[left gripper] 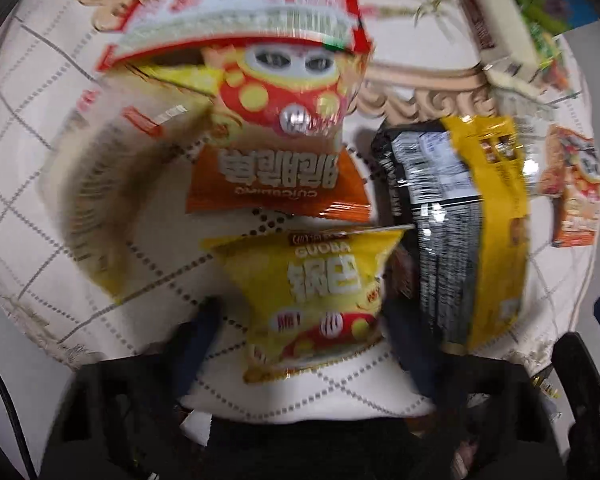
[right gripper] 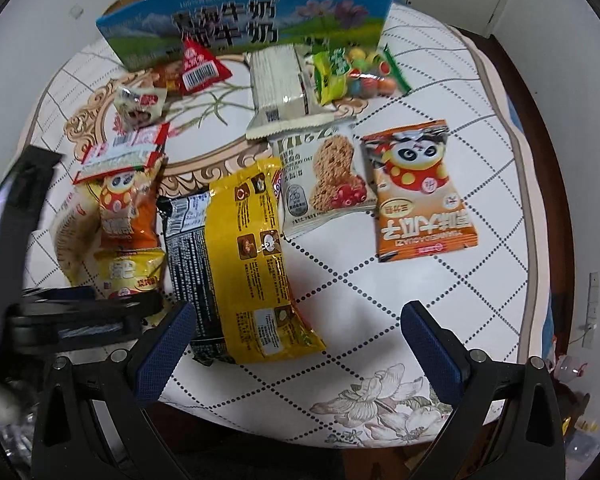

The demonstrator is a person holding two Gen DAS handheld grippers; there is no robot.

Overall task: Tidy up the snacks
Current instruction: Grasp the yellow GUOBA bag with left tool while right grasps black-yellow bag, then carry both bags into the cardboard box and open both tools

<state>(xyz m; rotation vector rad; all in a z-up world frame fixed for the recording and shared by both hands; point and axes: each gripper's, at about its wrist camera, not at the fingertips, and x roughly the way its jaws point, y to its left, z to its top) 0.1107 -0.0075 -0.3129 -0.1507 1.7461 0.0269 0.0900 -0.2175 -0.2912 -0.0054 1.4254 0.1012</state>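
Left wrist: left gripper straddles yellow packet.

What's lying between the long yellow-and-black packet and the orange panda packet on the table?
The white oat cookie packet lies between the yellow-and-black packet and the orange panda packet, seen in the right wrist view. Nearer the camera, that stretch is bare tablecloth.

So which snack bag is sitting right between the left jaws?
The small yellow bag with the red patch near its bottom. The orange bag lies beyond it, and the long yellow-and-black packet lies off to one side.
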